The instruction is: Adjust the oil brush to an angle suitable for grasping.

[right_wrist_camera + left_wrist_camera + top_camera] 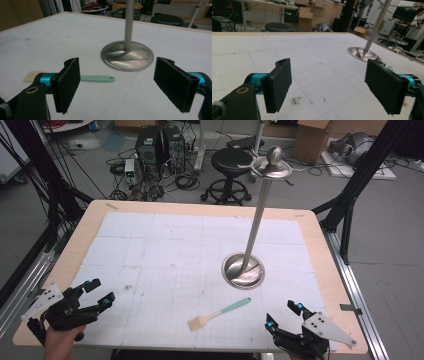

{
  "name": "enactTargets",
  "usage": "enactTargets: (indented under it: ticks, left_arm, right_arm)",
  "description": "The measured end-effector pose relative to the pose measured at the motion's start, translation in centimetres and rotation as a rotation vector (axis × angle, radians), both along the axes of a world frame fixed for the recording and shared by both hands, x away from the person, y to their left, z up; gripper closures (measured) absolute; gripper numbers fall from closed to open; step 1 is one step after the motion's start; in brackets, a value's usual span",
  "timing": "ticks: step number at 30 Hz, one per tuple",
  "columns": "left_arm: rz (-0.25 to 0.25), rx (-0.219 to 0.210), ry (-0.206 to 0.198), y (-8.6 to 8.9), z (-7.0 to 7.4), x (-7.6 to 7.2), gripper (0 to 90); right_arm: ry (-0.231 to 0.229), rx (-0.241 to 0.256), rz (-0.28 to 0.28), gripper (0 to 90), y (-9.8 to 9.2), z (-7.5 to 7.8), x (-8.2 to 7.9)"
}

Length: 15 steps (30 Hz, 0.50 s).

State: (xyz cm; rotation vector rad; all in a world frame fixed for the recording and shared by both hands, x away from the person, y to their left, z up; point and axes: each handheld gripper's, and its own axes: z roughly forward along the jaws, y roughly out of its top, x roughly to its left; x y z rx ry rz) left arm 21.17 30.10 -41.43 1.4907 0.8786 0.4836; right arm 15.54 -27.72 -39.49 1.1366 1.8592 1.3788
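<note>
Brush, mint handle: lay flat on table, between and apart from left gripper and right gripper; both jaws spread, empty.

You are working in a lab or robotics workshop, not a home. Your table carries a gridded white mat, and black frame struts stand to either side of it. Ahead of your claws, past the far edge, the bare grey floor holds computer towers amid tangled cables, a black stool and cardboard boxes. Farther off beyond the left claw stand benches and more boxes.
</note>
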Motion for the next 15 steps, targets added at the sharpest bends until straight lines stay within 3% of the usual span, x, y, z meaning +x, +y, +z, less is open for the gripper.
enactTargets:
  ticks: [1,4,7,10,14,15]
  left_arm:
    - [-0.012,0.005,-0.003,0.0,0.0,-0.1,22.0]
    - [-0.017,0.005,-0.003,-0.1,0.0,-0.2,22.0]
    - [-0.023,0.015,0.009,-0.2,-0.1,0.1,22.0]
    - [-0.026,0.019,0.014,-0.3,-0.2,0.2,22.0]
    - [-0.033,0.029,0.019,-0.6,-0.3,0.2,22.0]
    - [-0.038,0.036,0.019,-0.6,-0.3,0.2,22.0]
  right_arm:
    - [0.012,0.003,0.049,39.6,1.0,0.0,0.2]
    - [0.026,0.002,0.081,46.9,2.0,-0.1,0.4]
    - [0.094,0.005,0.170,68.2,4.2,-0.9,1.3]
    - [0.141,-0.053,0.245,83.2,6.1,-1.6,2.3]
    - [0.163,-0.111,0.291,89.1,7.7,-2.2,2.7]
    - [0.183,-0.153,0.315,89.2,8.6,-2.6,2.8]
